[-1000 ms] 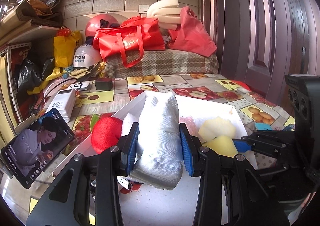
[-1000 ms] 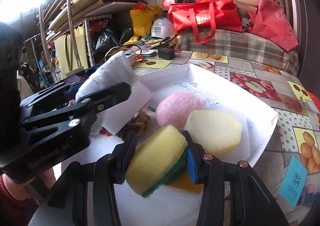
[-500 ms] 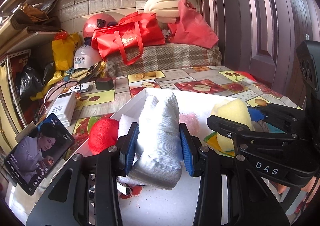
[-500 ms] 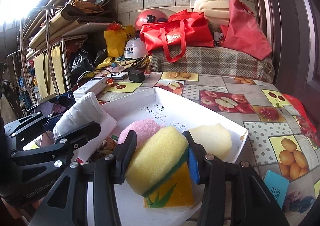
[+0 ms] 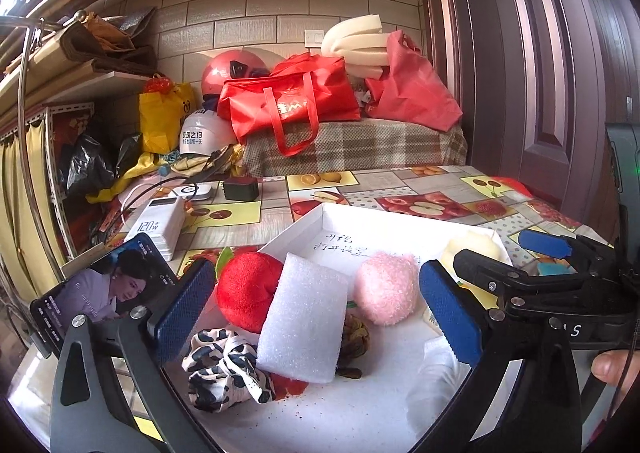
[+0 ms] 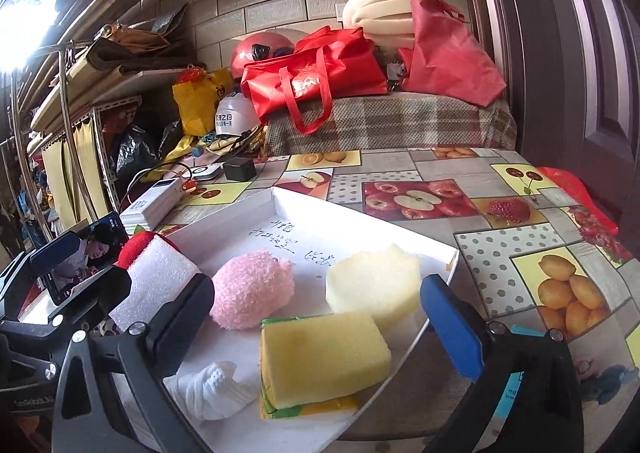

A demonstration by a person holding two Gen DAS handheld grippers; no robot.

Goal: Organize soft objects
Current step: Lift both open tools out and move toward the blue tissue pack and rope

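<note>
White tray on tabletop w/ soft items inside, yellow sponge w/ green base flat at near edge, pale foam chunk behind it, pink fluffy ball mid-tray, white foam block tilted vs red plush, leopard scrunchie in front, white cloth roll lying near sponge

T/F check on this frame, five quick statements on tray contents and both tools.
1. The yellow sponge lies in the white tray. True.
2. The right tool clamps the sponge. False: its jaws are opening, clear of it.
3. The pink plush ball sits outside the tray. False: inside.
4. The left tool holds nothing. True, jaws opening.
5. The white foam block leans against the red plush. True.
</note>
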